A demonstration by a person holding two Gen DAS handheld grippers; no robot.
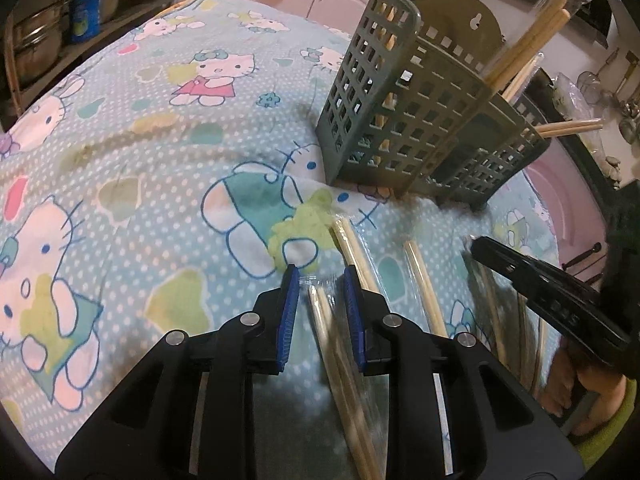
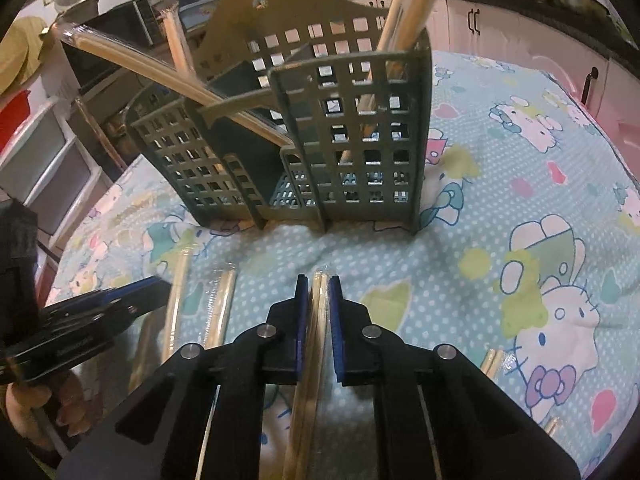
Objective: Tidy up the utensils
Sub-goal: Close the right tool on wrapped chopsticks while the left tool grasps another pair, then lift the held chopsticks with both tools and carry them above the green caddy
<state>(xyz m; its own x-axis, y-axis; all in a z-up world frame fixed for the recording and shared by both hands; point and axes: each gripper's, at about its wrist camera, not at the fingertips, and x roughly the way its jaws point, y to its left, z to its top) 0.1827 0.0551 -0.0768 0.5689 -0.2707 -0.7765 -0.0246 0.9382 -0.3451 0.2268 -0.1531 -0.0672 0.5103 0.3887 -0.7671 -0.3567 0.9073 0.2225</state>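
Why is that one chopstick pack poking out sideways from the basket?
It looks odd. One wrapped pair of chopsticks lies slanted across the green basket, its end sticking far past the rim, while another pair stands nearly upright. More wrapped pairs lie loose on the tablecloth.

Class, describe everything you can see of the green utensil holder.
The holder is dull green plastic with grid-holed walls, split into compartments, and has a taller arched back panel with a hanging hole. It stands upright on the cartoon-print cloth. Wrapped chopsticks lean out of its compartments at angles. Neither tongs touch it; more chopstick packs lie on the cloth before it.
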